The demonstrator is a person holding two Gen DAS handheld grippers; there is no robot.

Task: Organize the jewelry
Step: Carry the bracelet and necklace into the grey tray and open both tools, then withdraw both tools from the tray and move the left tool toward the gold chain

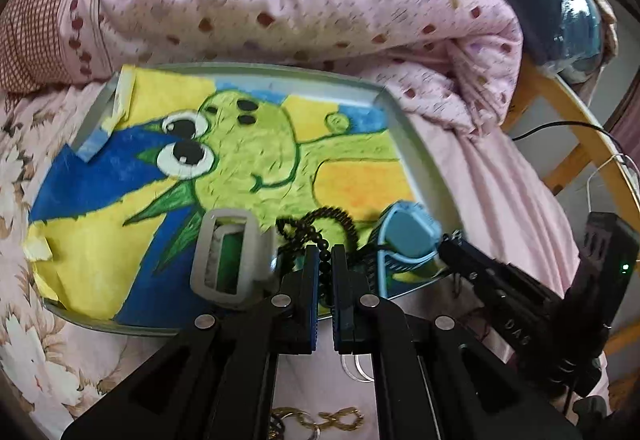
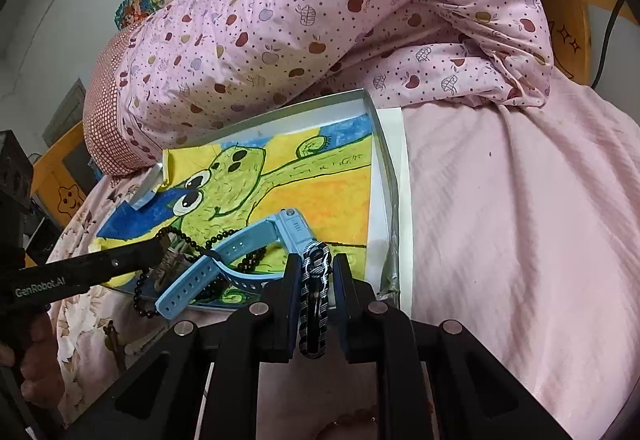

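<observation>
A silver tray (image 1: 400, 119) lined with a frog drawing lies on the bed. My left gripper (image 1: 326, 254) is shut on a strand of the black bead necklace (image 1: 334, 215) over the tray's near edge. A grey case (image 1: 228, 256) lies left of it and a light blue watch (image 1: 408, 234) right of it. My right gripper (image 2: 316, 260) is shut on a black-and-white braided bracelet (image 2: 315, 292), just in front of the blue watch (image 2: 240, 252). The left gripper (image 2: 158, 250) reaches in from the left, with the bead necklace (image 2: 188, 240) hanging from it.
A rolled pink apple-print quilt (image 2: 320, 19) and a checked pillow (image 2: 108, 111) lie behind the tray (image 2: 384, 159). Gold chain pieces (image 1: 324, 420) and clear rings (image 1: 356, 368) rest on the sheet under my left gripper. A wooden frame (image 1: 560, 107) with a black cable stands at right.
</observation>
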